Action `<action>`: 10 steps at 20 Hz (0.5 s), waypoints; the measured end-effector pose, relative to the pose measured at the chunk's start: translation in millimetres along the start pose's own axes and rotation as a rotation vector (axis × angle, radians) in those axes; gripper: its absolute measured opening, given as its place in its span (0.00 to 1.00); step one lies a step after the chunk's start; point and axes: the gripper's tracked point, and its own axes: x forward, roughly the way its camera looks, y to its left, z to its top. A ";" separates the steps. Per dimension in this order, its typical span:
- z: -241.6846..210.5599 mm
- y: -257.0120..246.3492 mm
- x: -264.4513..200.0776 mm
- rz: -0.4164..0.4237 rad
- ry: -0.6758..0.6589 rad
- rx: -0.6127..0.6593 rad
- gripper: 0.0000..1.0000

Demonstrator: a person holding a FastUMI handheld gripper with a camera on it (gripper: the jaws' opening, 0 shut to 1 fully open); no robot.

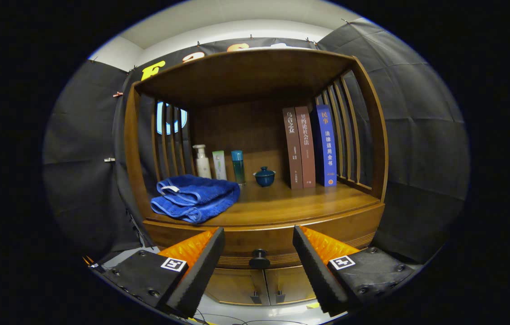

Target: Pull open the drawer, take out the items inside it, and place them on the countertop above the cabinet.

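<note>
**My gripper spread wide before the closed drawer**

On the left of the countertop (282, 203) lies a folded blue towel (195, 197), its near edge close to the front lip of the wood. Behind it, against the back panel of the cabinet (374, 135), stand three small containers in a row: a white pump bottle (201, 161), a pale green tube (219, 165) and a teal bottle (238, 167), close beside one another. To their right sits a small dark blue lidded pot (264, 176), apart from the bottles. Further right three books (311, 146) stand upright and touching, two brown and one blue, the blue one next to the slatted side wall.

Below the countertop, my gripper (259, 237) is released, its fingers well apart with nothing pressed between them. The drawer (259, 241) sits shut, flush with the cabinet front, and its dark round knob (259, 258) shows in the gap between my fingers, just ahead of them and untouched. Under the drawer are two small doors (255, 286), both closed, with their handles side by side at the middle seam. I cannot see what the drawer holds.
</note>
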 end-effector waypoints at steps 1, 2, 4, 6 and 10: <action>-9.1 -2.5 2.5 -0.001 0.009 -0.002 0.99; -15.1 -3.9 6.9 -0.001 0.015 -0.003 0.99; -26.8 -4.5 15.9 -0.005 0.025 -0.004 0.99; -38.7 -2.1 25.4 -0.003 0.041 -0.008 0.99; -64.5 3.6 43.3 -0.007 0.082 -0.018 0.99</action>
